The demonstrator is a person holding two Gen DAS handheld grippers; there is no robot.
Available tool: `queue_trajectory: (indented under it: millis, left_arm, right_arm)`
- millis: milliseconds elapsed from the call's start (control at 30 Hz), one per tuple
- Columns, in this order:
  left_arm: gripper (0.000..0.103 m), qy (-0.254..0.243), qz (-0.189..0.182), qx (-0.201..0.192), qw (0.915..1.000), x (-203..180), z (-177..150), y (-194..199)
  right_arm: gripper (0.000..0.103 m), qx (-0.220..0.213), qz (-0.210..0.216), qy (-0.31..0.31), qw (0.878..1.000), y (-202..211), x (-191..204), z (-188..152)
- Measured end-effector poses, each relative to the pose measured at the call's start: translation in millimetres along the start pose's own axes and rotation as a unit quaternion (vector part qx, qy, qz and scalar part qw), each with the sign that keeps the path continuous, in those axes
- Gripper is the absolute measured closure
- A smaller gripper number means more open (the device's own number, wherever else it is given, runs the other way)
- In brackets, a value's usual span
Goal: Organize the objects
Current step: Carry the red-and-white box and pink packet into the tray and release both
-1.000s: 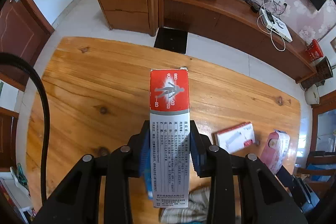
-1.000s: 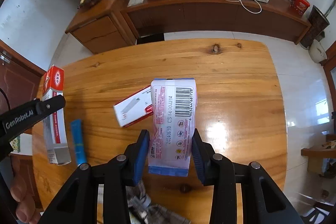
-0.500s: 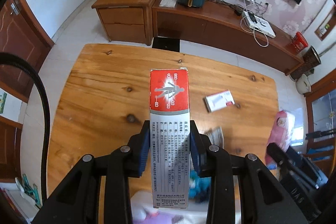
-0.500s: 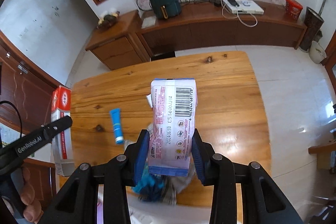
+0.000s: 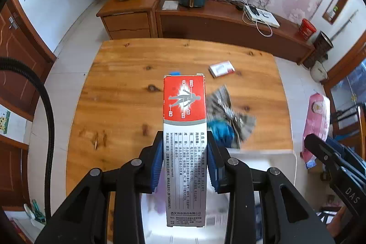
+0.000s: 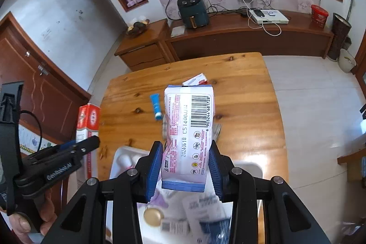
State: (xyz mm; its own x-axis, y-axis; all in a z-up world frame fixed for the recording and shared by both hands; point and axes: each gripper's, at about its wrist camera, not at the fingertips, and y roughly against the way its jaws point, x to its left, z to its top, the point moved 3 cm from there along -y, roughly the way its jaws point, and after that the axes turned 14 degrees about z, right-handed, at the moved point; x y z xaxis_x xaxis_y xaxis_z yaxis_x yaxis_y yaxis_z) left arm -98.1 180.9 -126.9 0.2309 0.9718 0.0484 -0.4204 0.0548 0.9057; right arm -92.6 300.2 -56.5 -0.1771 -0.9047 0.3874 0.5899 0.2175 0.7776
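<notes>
The left gripper (image 5: 184, 166) clamps a red-and-grey carton (image 5: 184, 127), the right gripper (image 6: 186, 169) clamps a pink tissue packet (image 6: 188, 127), both above the white bin (image 6: 257, 167), probably for dropping inside.

On the wooden table (image 6: 240, 93), a tube (image 6: 156, 105) lies left of a small flat box (image 6: 197, 79), crumpled cloth (image 5: 231, 116) nearer, and a white bin (image 6: 251, 167) of bottles at the near edge.

You are holding both grippers angled steeply downward. Your left gripper (image 5: 184, 166) is clamping a red-and-white box (image 5: 184, 129) between its blue pads. Your right gripper (image 6: 184, 166) is pinching a pink-and-white packet (image 6: 188, 129). Your left hand (image 6: 25, 221) is gripping its handle.
</notes>
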Motion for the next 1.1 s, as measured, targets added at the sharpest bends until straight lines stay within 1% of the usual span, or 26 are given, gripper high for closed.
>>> queue_trajectory:
  millis: [233,433,533,600,733,933,1033,1100]
  left_arm:
    - [0.066,-0.011,0.009,0.001,0.9999,-1,-43,18]
    - [0.066,-0.020,0.018,0.008,0.9996,-4,-82,24]
    - [0.066,-0.024,0.019,0.020,0.9993,-9,-97,19]
    - [0.066,-0.028,0.026,0.023,0.9990,-13,-104,14]
    - [0.066,-0.029,0.021,0.045,0.9983,-20,-123,1]
    - [0.066,-0.030,0.021,0.069,0.9969,-29,-144,-24]
    - [0.066,-0.031,0.022,0.091,0.9951,-29,-154,-40]
    - [0.066,-0.030,0.025,0.103,0.9939,-29,-158,-47]
  right_arm:
    - [0.063,0.013,0.003,0.020,1.000,17,14,-39]
    - [0.063,0.037,0.002,0.015,0.999,10,7,-62]
    - [0.063,0.050,-0.004,0.013,0.999,2,2,-71]
    - [0.063,0.066,-0.006,0.010,0.998,-7,-3,-74]
    - [0.063,0.095,-0.025,0.006,0.995,-26,-17,-87]
    - [0.063,0.144,-0.058,-0.022,0.988,-63,-53,-104]
    - [0.063,0.158,-0.066,-0.031,0.985,-72,-64,-112]
    - [0.062,0.162,-0.064,-0.034,0.984,-74,-68,-113]
